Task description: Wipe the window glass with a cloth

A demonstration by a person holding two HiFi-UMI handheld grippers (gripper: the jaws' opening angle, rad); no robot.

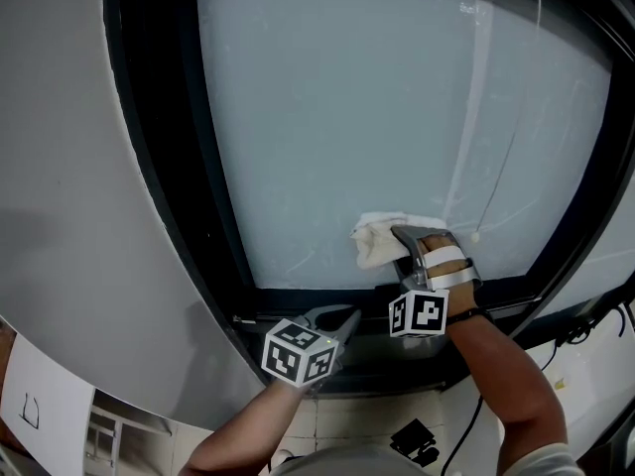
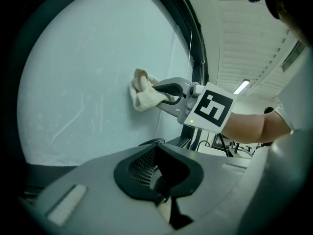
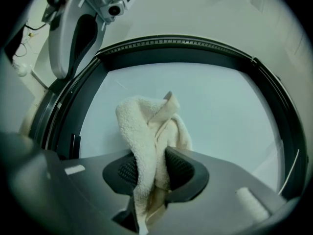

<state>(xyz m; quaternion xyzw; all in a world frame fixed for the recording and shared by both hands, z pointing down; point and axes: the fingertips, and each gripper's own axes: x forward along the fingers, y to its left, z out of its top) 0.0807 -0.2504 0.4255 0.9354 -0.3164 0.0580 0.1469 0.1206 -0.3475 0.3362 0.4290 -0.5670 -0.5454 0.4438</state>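
The window glass (image 1: 397, 107) is a pale pane in a black frame (image 1: 174, 177). A cream terry cloth (image 1: 375, 242) is pressed against the glass near its lower edge, right of the middle. My right gripper (image 1: 402, 238) is shut on the cloth (image 3: 146, 131), which bunches up between its jaws against the glass (image 3: 225, 106). My left gripper (image 1: 345, 317) hangs lower and to the left, by the bottom frame, off the glass, shut with nothing in it. In the left gripper view, the cloth (image 2: 143, 95) and the right gripper (image 2: 164, 89) show against the glass (image 2: 83, 82).
A grey wall (image 1: 60, 186) runs left of the frame. A white sheet of paper (image 1: 40, 405) lies at the lower left. Cables (image 1: 595, 325) hang at the lower right, and a small black object (image 1: 415, 440) lies on the tiled floor below.
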